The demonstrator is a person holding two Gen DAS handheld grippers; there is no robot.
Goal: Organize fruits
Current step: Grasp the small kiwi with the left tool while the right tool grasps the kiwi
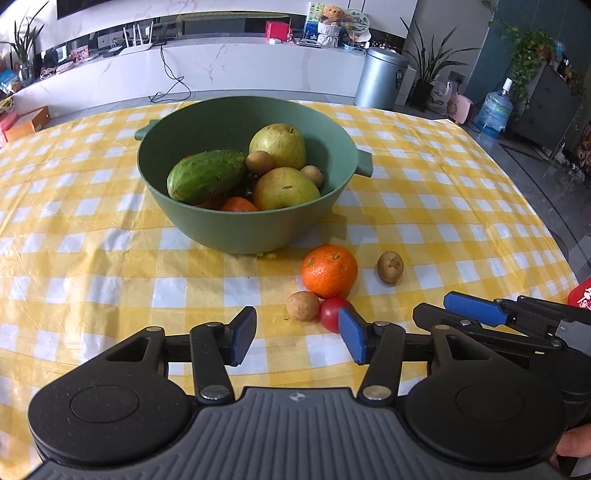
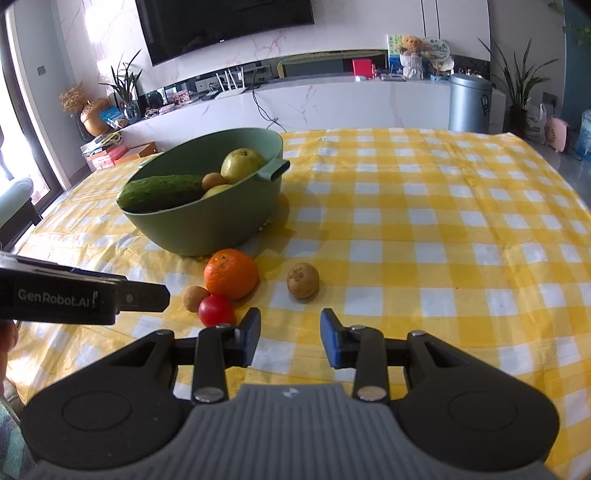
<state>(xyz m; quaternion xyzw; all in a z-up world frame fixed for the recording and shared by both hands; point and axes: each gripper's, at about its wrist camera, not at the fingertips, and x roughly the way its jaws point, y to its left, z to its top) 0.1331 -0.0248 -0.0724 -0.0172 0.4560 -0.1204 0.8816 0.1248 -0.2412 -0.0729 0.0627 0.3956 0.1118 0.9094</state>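
Showing only from the left wrist: bowl (image 1: pixel 236 225) bottom's second orange (image 1: pixel 239 205); both grippers (image 1: pixel 297 334) (image 2: pixel 290 338) half-open, empty.

A yellow-checked tablecloth (image 2: pixel 424 229) covers the table. Beyond its far edge stand a white marble counter (image 2: pixel 332 99), a silver bin (image 2: pixel 470 101), potted plants (image 2: pixel 519 92), a teddy bear (image 2: pixel 410 46) and a dark television (image 2: pixel 221 26).

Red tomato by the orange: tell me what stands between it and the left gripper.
Nothing visible does. The left gripper is open just in front of the tomato, with only bare tablecloth between. The orange sits behind the tomato, and a small brown fruit beside it.
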